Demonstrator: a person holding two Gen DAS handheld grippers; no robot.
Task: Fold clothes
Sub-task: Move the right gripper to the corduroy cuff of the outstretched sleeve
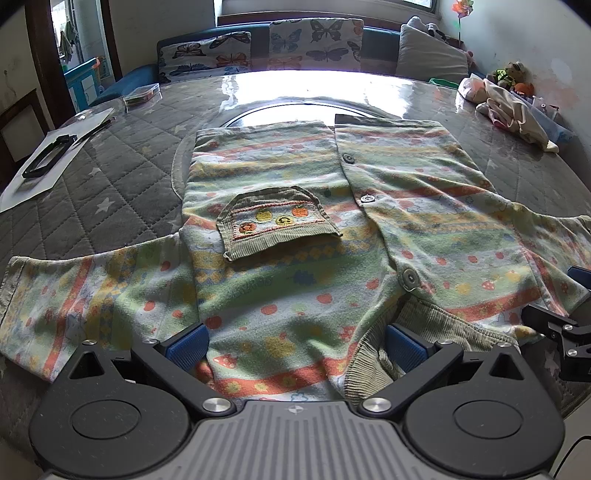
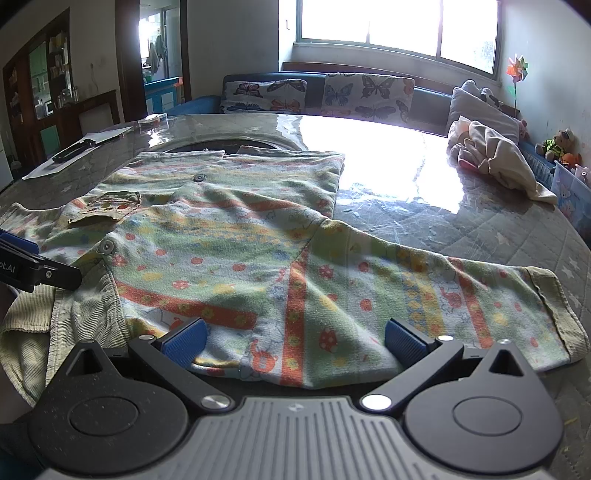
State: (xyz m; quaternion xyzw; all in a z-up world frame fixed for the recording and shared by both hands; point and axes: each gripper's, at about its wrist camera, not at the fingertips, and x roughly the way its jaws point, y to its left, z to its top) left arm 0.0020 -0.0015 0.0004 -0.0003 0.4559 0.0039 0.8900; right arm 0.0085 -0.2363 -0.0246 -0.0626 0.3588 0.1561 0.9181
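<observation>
The patterned shirt is spread flat on the table, collar towards the near edge, both sleeves laid out sideways. The left gripper and the right gripper are held wide open, nothing between the fingers. The cloth is judged soft and light; a sleeve cuff should be pinched.

— What sort of place is this?
— A home living room: butterfly-print cushions on a blue sofa beneath a window.
— Anything else?
— A plush teddy bear, a pinwheel, a quilted table cover.
</observation>
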